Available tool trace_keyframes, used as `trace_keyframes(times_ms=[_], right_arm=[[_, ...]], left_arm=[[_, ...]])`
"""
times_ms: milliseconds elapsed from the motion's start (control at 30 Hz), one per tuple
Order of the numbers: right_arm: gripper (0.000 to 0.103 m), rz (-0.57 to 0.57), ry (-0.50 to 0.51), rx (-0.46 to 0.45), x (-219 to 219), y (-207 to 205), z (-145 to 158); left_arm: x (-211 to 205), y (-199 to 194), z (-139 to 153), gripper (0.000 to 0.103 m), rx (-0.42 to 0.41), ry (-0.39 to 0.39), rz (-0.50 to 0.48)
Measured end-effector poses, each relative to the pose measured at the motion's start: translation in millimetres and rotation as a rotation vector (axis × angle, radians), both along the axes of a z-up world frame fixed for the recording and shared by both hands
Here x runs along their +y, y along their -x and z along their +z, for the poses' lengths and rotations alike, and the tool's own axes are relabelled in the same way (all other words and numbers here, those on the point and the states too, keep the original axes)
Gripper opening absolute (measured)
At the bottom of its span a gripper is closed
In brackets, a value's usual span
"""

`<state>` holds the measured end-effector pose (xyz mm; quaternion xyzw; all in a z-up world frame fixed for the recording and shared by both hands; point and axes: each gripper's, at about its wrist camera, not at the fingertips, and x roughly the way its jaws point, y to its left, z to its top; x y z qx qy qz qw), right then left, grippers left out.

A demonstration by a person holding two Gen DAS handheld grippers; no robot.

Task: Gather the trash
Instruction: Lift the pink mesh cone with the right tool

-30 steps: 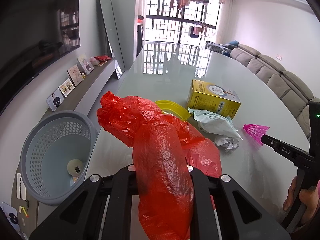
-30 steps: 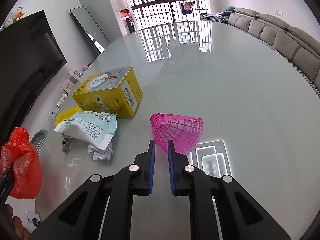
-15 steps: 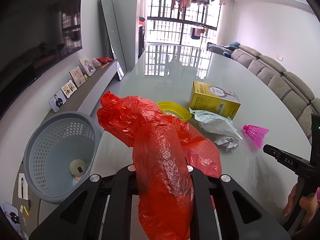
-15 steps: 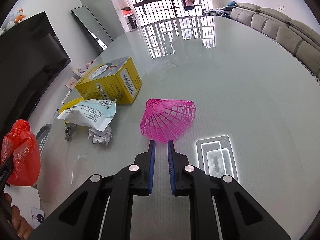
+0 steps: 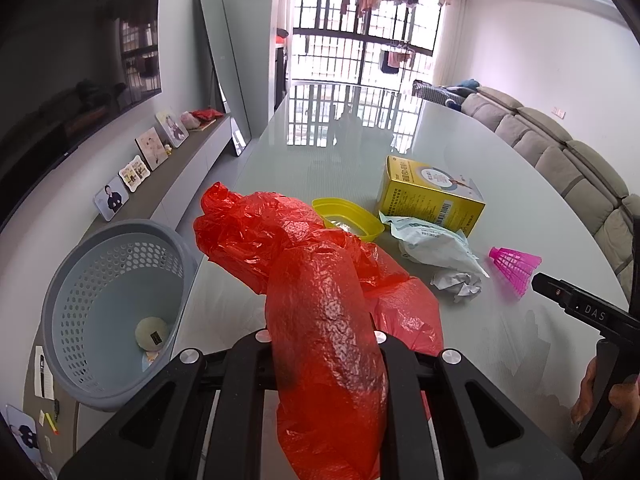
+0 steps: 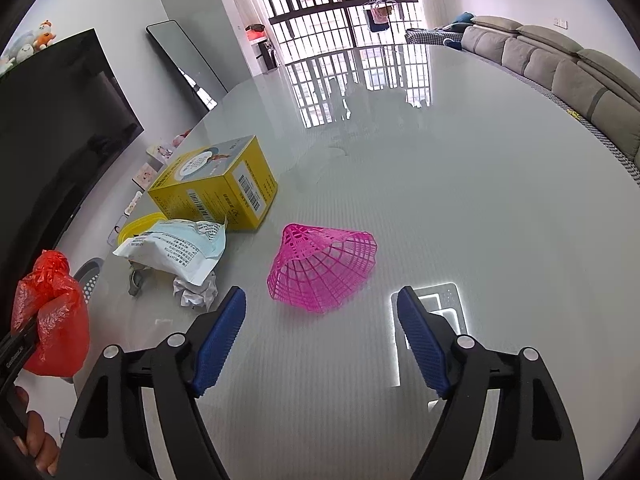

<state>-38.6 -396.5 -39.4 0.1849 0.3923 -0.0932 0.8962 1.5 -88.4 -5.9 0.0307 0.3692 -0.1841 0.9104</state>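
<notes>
My left gripper is shut on a crumpled red plastic bag, which hides its fingertips and hangs over the table's left edge. The same red bag shows at the far left of the right wrist view. The jaws of my right gripper are opening. A pink mesh cone lies on the table just ahead of them, its near rim between the blue pads, untouched. To the cone's left lie a crumpled paper ball, a white-and-blue packet and a yellow box.
A grey-blue perforated basket stands on the floor left of the glass table, with a round pale object inside. A yellow bowl sits behind the bag. A sofa runs along the right, a dark screen along the left.
The right gripper's jaws have gone from shut to wide apart, and the pink cone now lies closer in front of them. The left gripper still holds the red bag in place.
</notes>
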Motion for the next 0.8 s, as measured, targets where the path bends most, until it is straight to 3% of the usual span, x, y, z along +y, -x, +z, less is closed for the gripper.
trace_keyframes(times_ms=[800], right_arm=[[0.077,-0.004,0.048,0.100,-1.9,-59.1,-23.7]], left_arm=[[-2.9,-13.3,-7.6,0.013,0.021,-0.012,0.022]])
